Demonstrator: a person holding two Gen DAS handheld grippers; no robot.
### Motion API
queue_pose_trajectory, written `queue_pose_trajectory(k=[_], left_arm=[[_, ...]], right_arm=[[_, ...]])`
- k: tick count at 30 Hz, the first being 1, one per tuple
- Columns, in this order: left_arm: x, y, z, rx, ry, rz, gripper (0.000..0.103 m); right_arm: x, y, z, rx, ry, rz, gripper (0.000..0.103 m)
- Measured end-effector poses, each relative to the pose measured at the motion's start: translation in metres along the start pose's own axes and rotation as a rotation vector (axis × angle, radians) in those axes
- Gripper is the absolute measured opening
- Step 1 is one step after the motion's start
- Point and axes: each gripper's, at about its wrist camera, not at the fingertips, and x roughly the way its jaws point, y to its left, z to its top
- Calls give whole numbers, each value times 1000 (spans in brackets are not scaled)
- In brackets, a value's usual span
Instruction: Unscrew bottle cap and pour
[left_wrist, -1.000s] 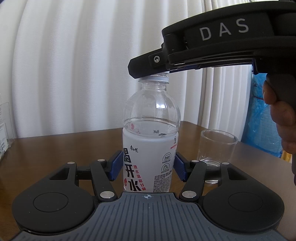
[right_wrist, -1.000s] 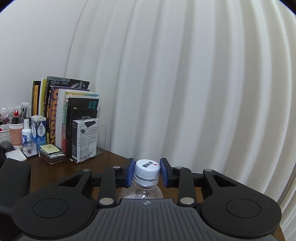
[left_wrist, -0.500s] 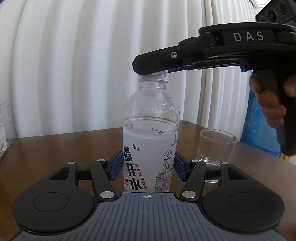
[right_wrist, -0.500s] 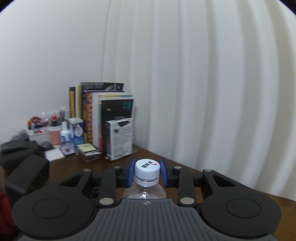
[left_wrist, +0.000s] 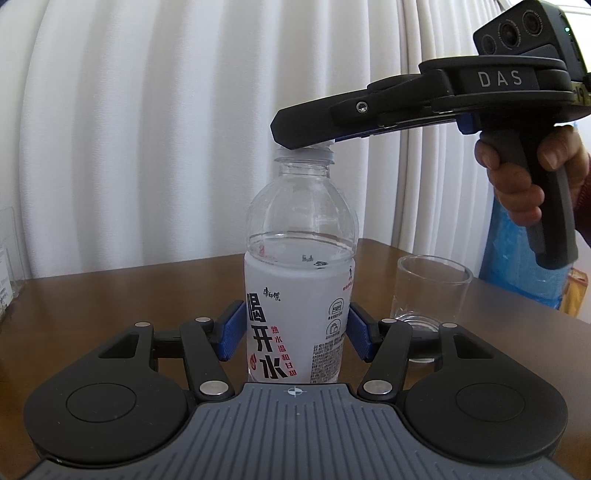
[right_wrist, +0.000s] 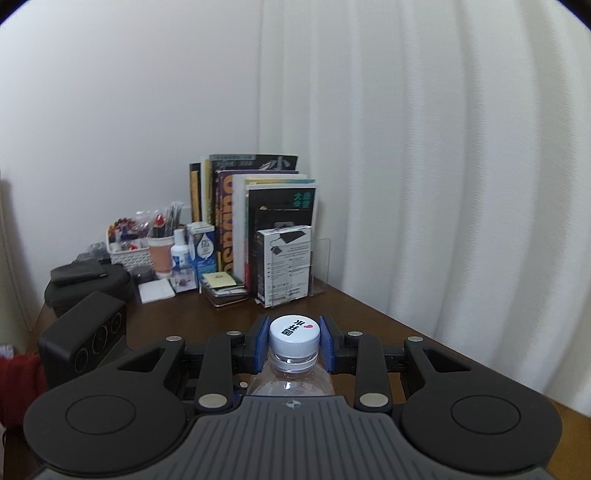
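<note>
Left gripper: the black two-finger left gripper (left_wrist: 295, 334) is clenched on the lower, labelled part of the clear plastic water bottle with a white label and black characters (left_wrist: 301, 258), one blue pad (left_wrist: 231, 330) pressed to each side of the label.
Right gripper: the black right gripper (right_wrist: 294, 341) reaches in level from above and grasps the white ribbed screw cap (right_wrist: 294, 334); its blue pads (right_wrist: 260, 341) squeeze the cap from both sides. A hand (left_wrist: 517, 177) is wrapped round its pistol handle, off to the right of the left gripper.
Bottle axis: upright, long axis vertical, cap end pointing straight up, base on the table right ahead of the left gripper's palm.
Bottle contents: clear water, level standing just above the top edge of the label; the shoulder above it is see-through.
Cap: seated on the neck, printed top face up, a small red heart mark beside the characters.
Glass: a clear, straight-sided drinking glass (left_wrist: 432, 291) stands upright on the table just beyond the left gripper's right finger, near the bottle but apart from it, mouth up.
Surface: a dark brown wooden table (left_wrist: 110, 295), smooth and slightly glossy.
Room ahead of the left gripper: white pleated curtains (left_wrist: 147, 129) hang behind the table; something blue (left_wrist: 517, 266) sits beyond the glass at the right edge.
Room ahead of the right gripper: a row of upright books (right_wrist: 255, 218) and a white box (right_wrist: 284, 264) at the far end of the table against a plain white wall, small bottles and a pen basket to their left.
</note>
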Motion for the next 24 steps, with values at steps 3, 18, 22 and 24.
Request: queue_pose_trajectory(k=[3, 18, 22, 24], left_arm=[[-1, -1, 1, 0, 0, 0, 58], [2, 3, 4, -11, 3, -3, 58], [2, 5, 3, -9, 3, -3, 58], [1, 4, 3, -4, 3, -2, 58]], right_arm=[[0, -4, 1, -29, 6, 35, 32], [0, -20, 3, -79, 17, 161, 32], [-1, -23, 2, -49, 8, 171, 32], [-2, -24, 2, -51, 2, 174, 32]])
